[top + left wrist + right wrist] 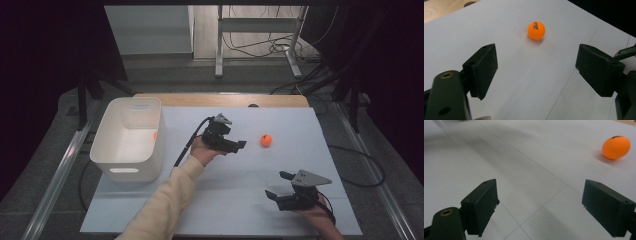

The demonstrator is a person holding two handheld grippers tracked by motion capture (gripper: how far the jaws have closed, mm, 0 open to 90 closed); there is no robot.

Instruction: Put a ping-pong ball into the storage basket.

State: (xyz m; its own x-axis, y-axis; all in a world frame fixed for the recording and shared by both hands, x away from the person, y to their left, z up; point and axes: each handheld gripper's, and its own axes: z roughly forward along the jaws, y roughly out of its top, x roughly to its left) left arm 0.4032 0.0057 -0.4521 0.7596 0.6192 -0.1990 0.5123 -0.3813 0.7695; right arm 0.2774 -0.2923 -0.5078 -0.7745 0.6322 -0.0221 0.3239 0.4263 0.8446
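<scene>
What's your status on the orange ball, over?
Left gripper open, aimed at the orange ping-pong ball, not touching. Right gripper open, empty, near table edge. Ball loose on the white sheet; white bin far left. Path clear.

high view: overhead, facing forward-down | gripper views: low, close | shared: orange ball [266, 140]

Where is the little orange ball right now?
The orange ball sits on the white table sheet, right of centre in the high view, just ahead of the open left gripper and far from the white bin.
</scene>
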